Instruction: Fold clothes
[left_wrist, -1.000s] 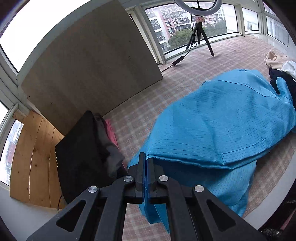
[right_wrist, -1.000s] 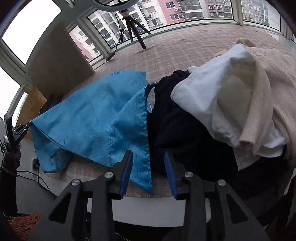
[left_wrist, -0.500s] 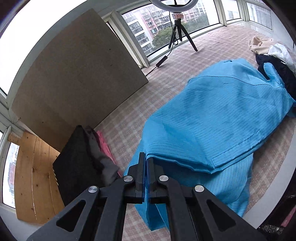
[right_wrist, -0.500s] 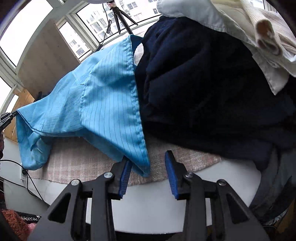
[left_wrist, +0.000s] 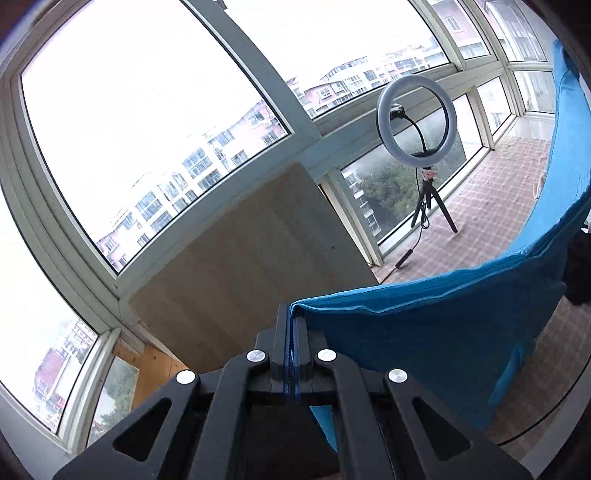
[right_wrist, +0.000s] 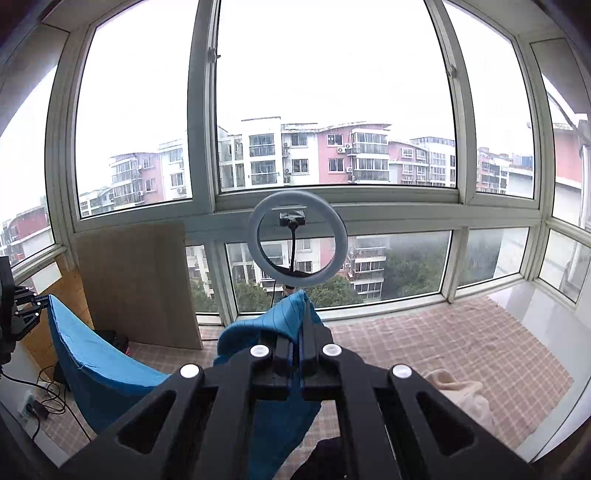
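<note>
Blue striped cloth fills the right of the left wrist view: the blue garment (left_wrist: 461, 325) hangs stretched in the air, its hem running from the left claw (left_wrist: 291, 332) up and away to the right edge. That claw is clamped tight on the garment's corner, fabric pinched between the closed jaws. Behind it, a pale wooden board (left_wrist: 251, 266) leans against the window frame, and a ring light (left_wrist: 415, 118) on a small black tripod stands on the checked pink cloth (left_wrist: 491, 206) that covers the raised surface by the windows. Apartment blocks and a white sky show through the glass. A dark garment (left_wrist: 580, 266) peeks in at the far right.

Over to the right wrist view: the right claw (right_wrist: 297, 339) is closed on another corner of the same blue garment (right_wrist: 99, 354), a peak of fabric sticking up above the jaws. The cloth sags in a curve across to the left claw (right_wrist: 26, 310), seen at the left edge with the far corner in its grip. Wide bay windows wrap the room, ring light dead centre, board at left. Checked cloth spreads out on the right, with a cream garment (right_wrist: 458, 387) crumpled on it near the claw. Cables and a power strip (right_wrist: 33, 406) lie at lower left.
</note>
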